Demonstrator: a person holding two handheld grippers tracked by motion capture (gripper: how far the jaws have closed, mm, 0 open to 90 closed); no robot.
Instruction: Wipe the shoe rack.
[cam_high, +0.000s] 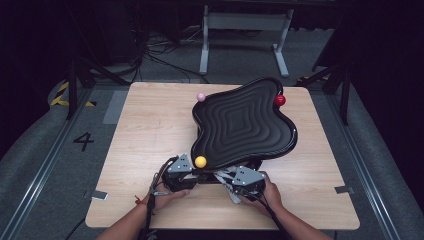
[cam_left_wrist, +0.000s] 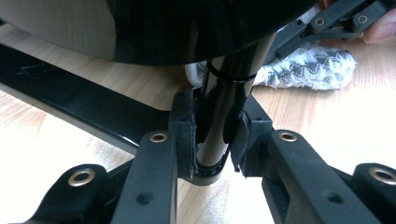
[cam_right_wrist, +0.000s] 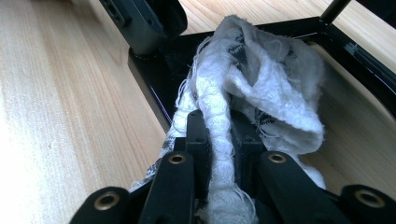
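A black wavy tray (cam_high: 240, 122) stands tilted on a black stand near the table's front. On its rim sit a yellow ball (cam_high: 200, 161), a pink ball (cam_high: 201, 97) and a red ball (cam_high: 280, 100). Under the tray's front edge, my left gripper (cam_high: 192, 175) (cam_left_wrist: 215, 130) is shut on the stand's glossy upright post (cam_left_wrist: 226, 88), pads pressed on both sides. My right gripper (cam_high: 227, 180) (cam_right_wrist: 219, 135) is shut on a bunched white cloth (cam_right_wrist: 261, 79) (cam_left_wrist: 308, 70) that lies over the stand's base frame (cam_right_wrist: 154, 88).
The wooden table (cam_high: 150, 130) has open surface to the left and right of the tray. The stand's flat base bar (cam_left_wrist: 79, 102) runs across the tabletop. On the floor behind stands a grey metal frame (cam_high: 245, 30), with cables beside it.
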